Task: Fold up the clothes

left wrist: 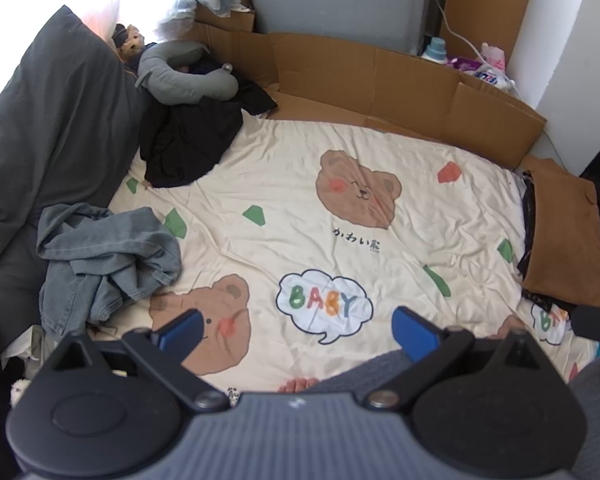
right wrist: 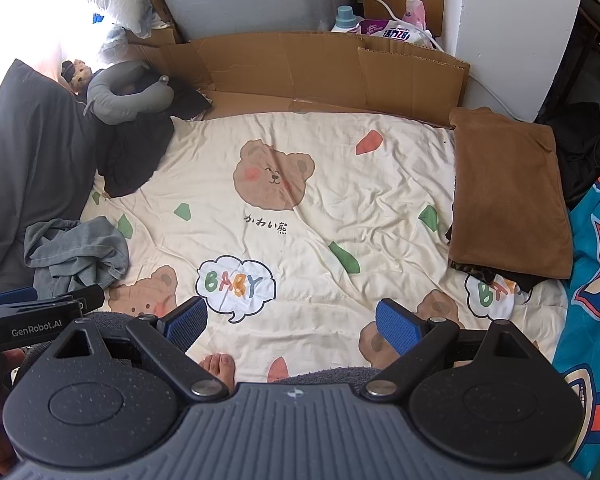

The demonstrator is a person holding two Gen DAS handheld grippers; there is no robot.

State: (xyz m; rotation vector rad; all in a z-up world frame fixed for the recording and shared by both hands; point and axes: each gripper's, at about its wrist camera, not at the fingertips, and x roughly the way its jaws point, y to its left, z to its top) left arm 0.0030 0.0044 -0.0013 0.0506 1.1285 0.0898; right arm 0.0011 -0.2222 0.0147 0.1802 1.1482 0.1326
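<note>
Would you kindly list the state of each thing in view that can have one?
left gripper: open, empty
right gripper: open, empty
brown garment: folded flat atop dark clothes
grey garment: crumpled, unfolded
black garment: heaped, unfolded
bear-print sheet: spread, wrinkled
neck pillow: resting on the black heap

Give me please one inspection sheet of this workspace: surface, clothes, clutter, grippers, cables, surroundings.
Surface: bear-print sheet, wrinkled, middle bare.
Job's things: grey garment crumpled at left; black garment heaped far left; brown folded garment on a stack at right.
Clutter: neck pillow, toy bear.
Grippers: left gripper open, empty; right gripper open, empty.
Cables: white cable behind the cardboard.
Surroundings: detergent bottle, grey duvet.
</note>
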